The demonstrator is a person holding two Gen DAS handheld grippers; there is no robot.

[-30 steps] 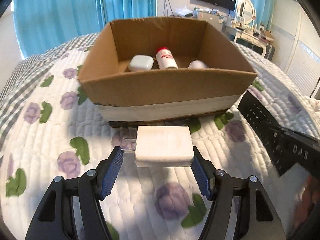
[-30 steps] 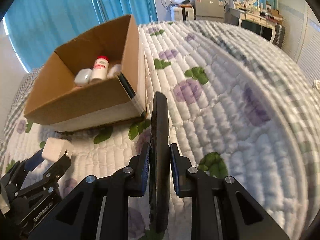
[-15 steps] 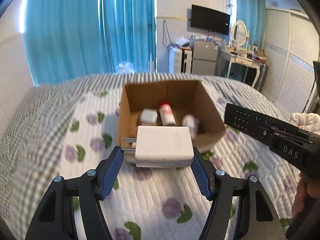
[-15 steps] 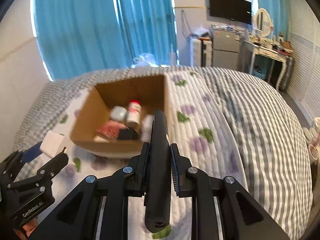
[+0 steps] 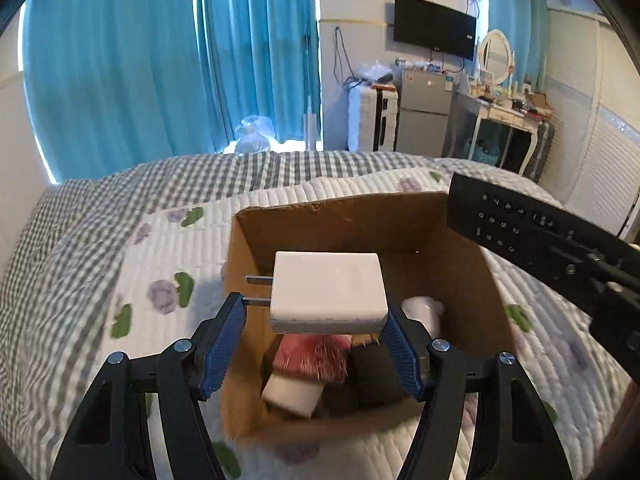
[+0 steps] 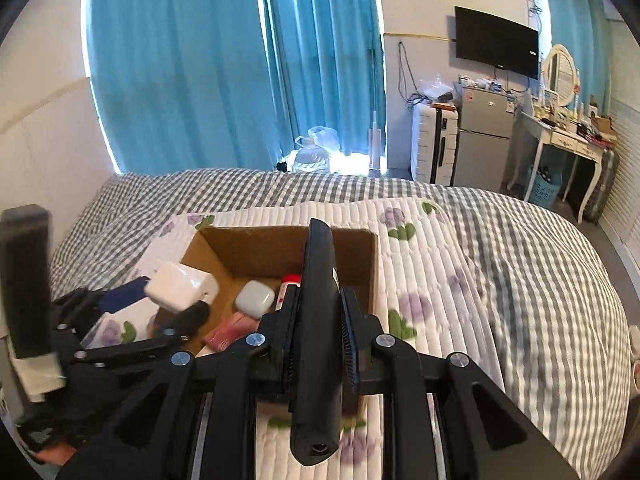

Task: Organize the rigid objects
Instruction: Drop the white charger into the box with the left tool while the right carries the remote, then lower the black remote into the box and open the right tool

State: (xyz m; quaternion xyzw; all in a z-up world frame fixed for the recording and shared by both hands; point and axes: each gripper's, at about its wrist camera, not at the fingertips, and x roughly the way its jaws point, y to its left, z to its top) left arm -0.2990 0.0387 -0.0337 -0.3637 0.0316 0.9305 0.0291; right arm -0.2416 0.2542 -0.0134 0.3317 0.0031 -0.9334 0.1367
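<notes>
My left gripper (image 5: 314, 332) is shut on a white plug adapter (image 5: 328, 292) and holds it in the air above the open cardboard box (image 5: 340, 216). The adapter also shows in the right wrist view (image 6: 180, 286), over the box's left wall. My right gripper (image 6: 316, 334) is shut on a black remote control (image 6: 318, 320), held edge-up above the near side of the box (image 6: 280, 240). The remote also shows in the left wrist view (image 5: 540, 236), over the box's right side. Inside the box lie a white case (image 6: 255, 299), a red-capped bottle (image 6: 290, 280) and a pink packet (image 5: 310, 358).
The box stands on a quilted floral bedspread (image 6: 440, 264) over a grey checked blanket (image 6: 540, 264). Blue curtains (image 6: 224, 60), a small fridge (image 6: 482, 136), a dresser (image 6: 560, 140) and a wall TV (image 6: 496, 42) stand beyond the bed.
Both grippers have risen from just above the bedspread and moved forward over the box, each still holding its object. The box now lies below them.
</notes>
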